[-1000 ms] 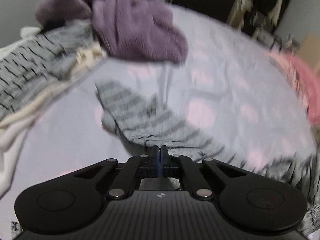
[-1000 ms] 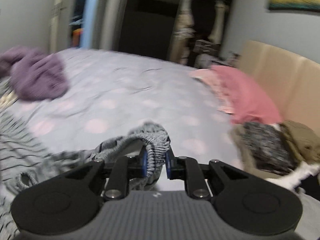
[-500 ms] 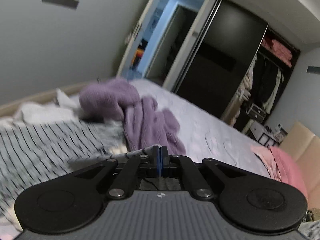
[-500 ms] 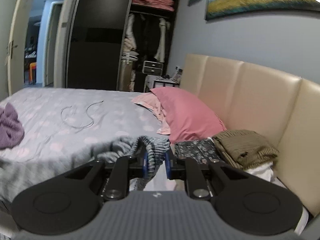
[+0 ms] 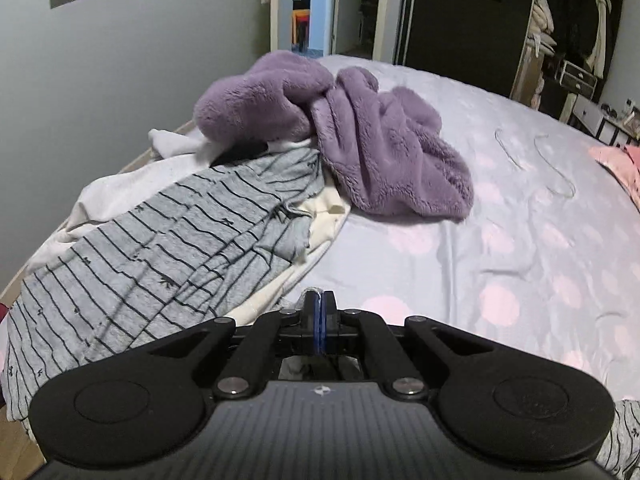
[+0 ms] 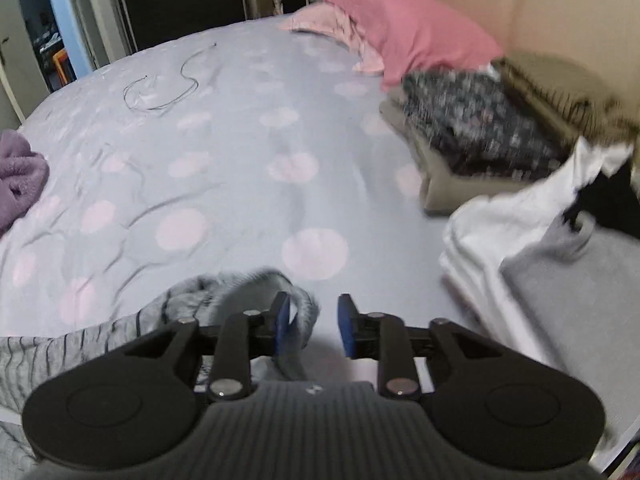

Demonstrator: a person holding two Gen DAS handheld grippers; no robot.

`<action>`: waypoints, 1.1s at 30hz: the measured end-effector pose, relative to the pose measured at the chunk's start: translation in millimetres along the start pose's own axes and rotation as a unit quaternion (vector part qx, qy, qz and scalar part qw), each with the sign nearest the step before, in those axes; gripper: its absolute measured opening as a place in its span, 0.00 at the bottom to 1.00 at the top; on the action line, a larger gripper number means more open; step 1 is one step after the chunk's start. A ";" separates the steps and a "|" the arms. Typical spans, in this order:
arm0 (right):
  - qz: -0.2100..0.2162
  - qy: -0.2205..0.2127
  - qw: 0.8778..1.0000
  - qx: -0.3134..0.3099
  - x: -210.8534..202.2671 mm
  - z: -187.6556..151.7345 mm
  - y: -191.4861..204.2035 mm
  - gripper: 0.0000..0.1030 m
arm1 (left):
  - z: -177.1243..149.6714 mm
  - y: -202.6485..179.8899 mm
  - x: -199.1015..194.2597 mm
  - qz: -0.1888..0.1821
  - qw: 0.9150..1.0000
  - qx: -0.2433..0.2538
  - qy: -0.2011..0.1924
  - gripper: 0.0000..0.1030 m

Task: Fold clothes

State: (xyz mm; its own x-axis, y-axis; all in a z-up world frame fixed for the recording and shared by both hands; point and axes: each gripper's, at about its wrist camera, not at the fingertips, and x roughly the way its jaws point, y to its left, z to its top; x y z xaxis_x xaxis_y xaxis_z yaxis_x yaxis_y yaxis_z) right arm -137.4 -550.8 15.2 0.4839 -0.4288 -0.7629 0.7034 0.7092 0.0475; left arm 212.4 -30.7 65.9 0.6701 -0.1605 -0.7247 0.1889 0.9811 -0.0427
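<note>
My left gripper (image 5: 319, 300) is shut above the bed, with a thin edge of grey fabric showing between its tips. A grey striped garment (image 5: 168, 248) lies in a pile at the left, under a purple fleece (image 5: 360, 136). My right gripper (image 6: 313, 322) is open; a bunched grey striped garment (image 6: 240, 296) lies against its left finger and trails off to the left over the bedsheet (image 6: 240, 160).
Folded stacks sit at the right: a dark patterned one (image 6: 480, 132), an olive one (image 6: 560, 84), white (image 6: 500, 232) and grey (image 6: 580, 300). A pink pillow (image 6: 412, 32) lies by the headboard. A thin cord (image 6: 168, 88) lies on the sheet. The wardrobe stands beyond the bed.
My right gripper has opened and let go of the grey garment's bunched end, and dropped towards the bed. My left gripper stays shut and has tilted down towards the clothes pile.
</note>
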 end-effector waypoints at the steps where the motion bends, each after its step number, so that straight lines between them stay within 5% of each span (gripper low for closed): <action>1: 0.007 -0.013 1.000 0.007 -5.2 0.4 -1.0 0.30 | -0.4 -0.8 2.5 -0.001 1.000 0.000 0.003 0.00; 6: 0.094 -0.004 0.995 0.034 -1.0 11.9 -2.2 0.31 | -2.6 -4.8 14.9 -0.004 1.000 0.002 0.017 0.00; 15: 0.115 0.091 0.989 -0.014 83.7 10.6 28.5 0.34 | -6.4 -7.5 21.9 0.003 1.000 -0.001 0.021 0.00; 17: 0.102 0.099 0.989 -0.035 95.9 4.0 35.3 0.34 | -6.0 -5.3 25.6 0.007 1.000 -0.006 0.026 0.00; 20: 0.097 0.106 0.988 -0.054 102.5 -1.2 40.6 0.06 | -6.2 -1.6 27.4 0.011 0.999 -0.013 0.030 0.00; 25: 0.083 0.058 0.994 -0.046 68.4 13.4 25.3 0.03 | -3.6 4.6 25.8 0.014 0.999 -0.026 0.025 0.00; 30: -0.069 0.032 0.997 -0.020 65.2 23.4 -18.0 0.00 | -0.8 12.3 27.1 0.035 0.998 -0.037 0.024 0.00; 33: -0.038 0.061 0.996 0.042 77.1 18.8 -46.6 0.00 | -1.8 13.9 30.3 0.032 0.998 -0.038 0.034 0.00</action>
State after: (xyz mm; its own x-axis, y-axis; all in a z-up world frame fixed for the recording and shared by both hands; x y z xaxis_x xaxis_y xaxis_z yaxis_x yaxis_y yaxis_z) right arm -123.1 -627.4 -33.7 0.3633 -0.4045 -0.8393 0.7795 0.6253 0.0361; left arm 234.1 -21.7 42.2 0.6286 -0.0915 -0.7723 0.0894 0.9950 -0.0451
